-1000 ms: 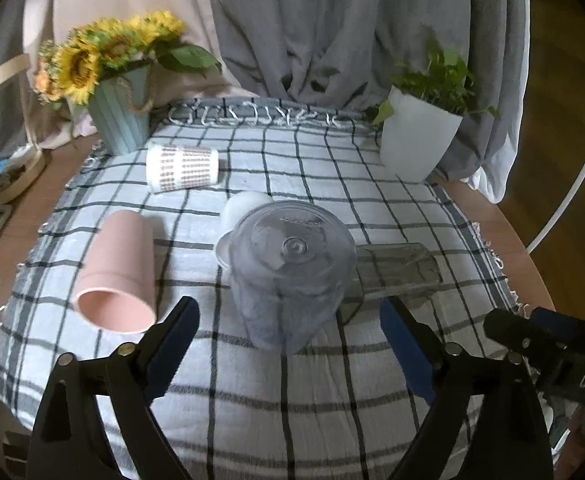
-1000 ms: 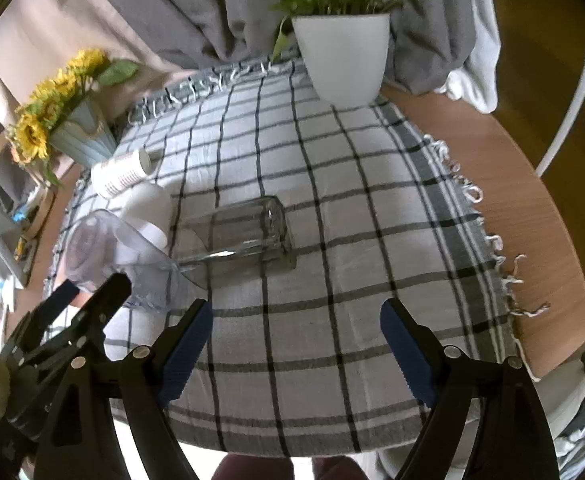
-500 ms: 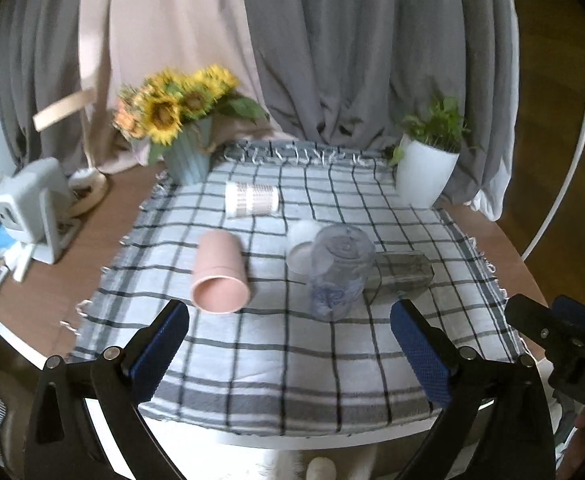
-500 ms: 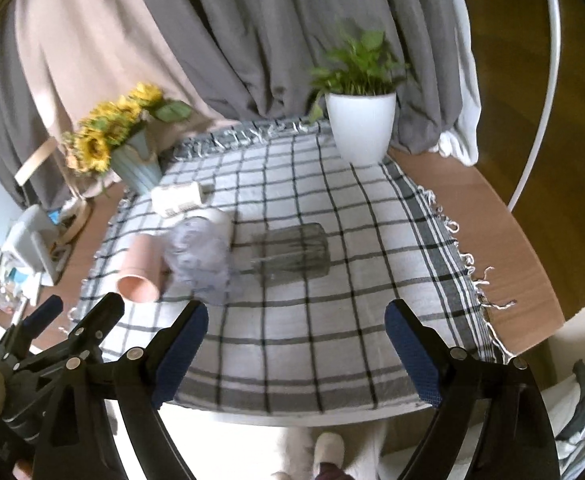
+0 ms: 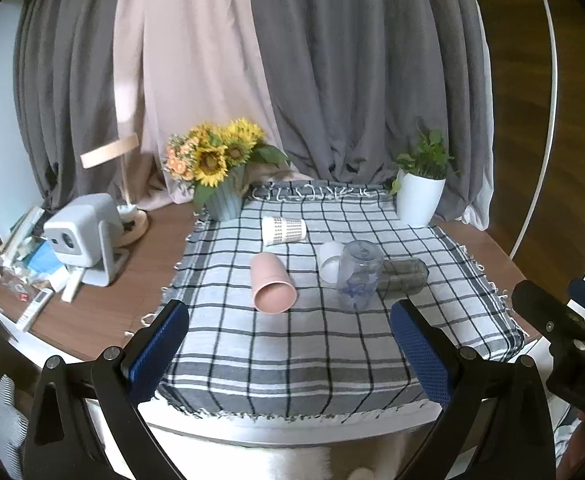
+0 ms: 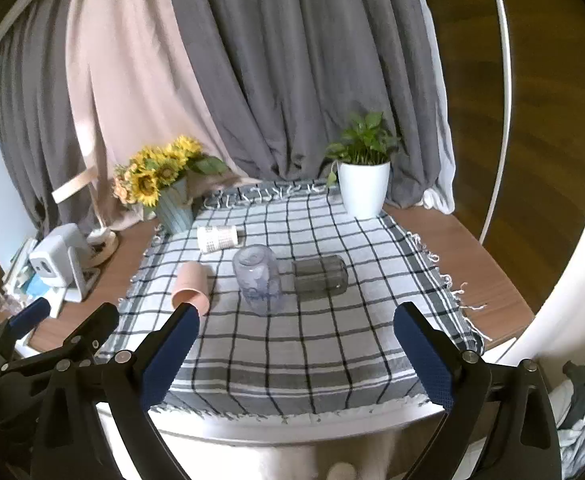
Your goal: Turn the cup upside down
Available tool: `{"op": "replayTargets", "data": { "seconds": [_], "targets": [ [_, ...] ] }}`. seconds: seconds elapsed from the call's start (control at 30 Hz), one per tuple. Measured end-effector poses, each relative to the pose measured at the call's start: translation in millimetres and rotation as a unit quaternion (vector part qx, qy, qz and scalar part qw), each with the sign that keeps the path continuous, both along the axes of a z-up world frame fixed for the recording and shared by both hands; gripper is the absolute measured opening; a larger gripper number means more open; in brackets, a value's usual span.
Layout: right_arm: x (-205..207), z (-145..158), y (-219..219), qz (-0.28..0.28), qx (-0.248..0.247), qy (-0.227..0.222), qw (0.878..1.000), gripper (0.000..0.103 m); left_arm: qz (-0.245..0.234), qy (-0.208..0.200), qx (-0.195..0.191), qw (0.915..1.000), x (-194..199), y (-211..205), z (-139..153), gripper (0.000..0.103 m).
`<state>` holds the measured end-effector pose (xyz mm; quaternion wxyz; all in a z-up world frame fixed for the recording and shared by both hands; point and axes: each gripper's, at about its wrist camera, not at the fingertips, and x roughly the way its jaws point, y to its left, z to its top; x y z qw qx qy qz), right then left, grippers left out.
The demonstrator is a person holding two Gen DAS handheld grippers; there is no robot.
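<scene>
A clear plastic cup (image 5: 357,276) (image 6: 260,278) stands upside down, base up, in the middle of the checked cloth (image 5: 312,344). A pink cup (image 5: 271,283) (image 6: 190,286) lies on its side to its left. A dark glass (image 5: 403,275) (image 6: 320,275) lies on its side to its right. A white cup (image 5: 330,266) lies just behind the clear one. A white patterned cup (image 5: 284,230) (image 6: 217,239) lies on its side further back. My left gripper (image 5: 288,344) and right gripper (image 6: 296,352) are both open, empty, and held back over the table's near edge.
A sunflower vase (image 5: 222,196) stands at the back left of the cloth and a white plant pot (image 5: 418,198) at the back right. A small white device (image 5: 82,236) and clutter sit on the wooden table to the left. Curtains hang behind.
Both grippers have pulled back and up, away from the cups, over the last second. The clear cup stays standing upside down where it was.
</scene>
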<state>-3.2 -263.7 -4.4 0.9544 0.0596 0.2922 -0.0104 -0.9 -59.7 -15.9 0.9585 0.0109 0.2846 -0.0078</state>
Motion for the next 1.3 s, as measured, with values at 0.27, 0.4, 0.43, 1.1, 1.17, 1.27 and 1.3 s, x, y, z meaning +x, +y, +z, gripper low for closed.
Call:
{"op": "replayTargets", "data": {
  "seconds": [0.27, 0.4, 0.43, 1.1, 1.17, 1.27, 1.3],
  "targets": [
    [-26.4, 10.6, 10.1, 0.010, 0.002, -0.019, 1.000, 0.098, 0.012, -0.019, -0.003, 0.9997, -24.4, 5.3, 12.8, 0.103],
    [-30.7, 14.1, 9.1, 0.012, 0.002, -0.022, 1.000, 0.098, 0.014, -0.020, -0.015, 0.9996, -30.2, 6.7, 16.4, 0.103],
    [-30.9, 14.2, 9.2, 0.013, 0.004, -0.022, 1.000, 0.098, 0.012, -0.020, -0.018, 0.9996, -32.2, 7.5, 16.7, 0.103],
    [-45.6, 13.1, 5.0, 0.008, 0.012, -0.011, 1.000, 0.099, 0.004, -0.006, -0.032, 0.9994, -39.7, 8.0, 18.8, 0.103],
    [-45.7, 12.6, 5.9, 0.008, 0.012, -0.010, 1.000, 0.099, 0.005, -0.004, -0.036, 0.9993, -40.7, 9.9, 18.0, 0.103],
    [-44.6, 11.4, 6.7, 0.009, 0.012, -0.006, 1.000, 0.099, 0.005, -0.001, -0.040, 0.9992, -40.9, 13.2, 17.4, 0.103],
    [-44.2, 11.2, 6.9, 0.008, 0.013, -0.005, 1.000, 0.099, 0.005, -0.002, -0.039, 0.9992, -40.7, 13.4, 17.4, 0.103]
  ]
}}
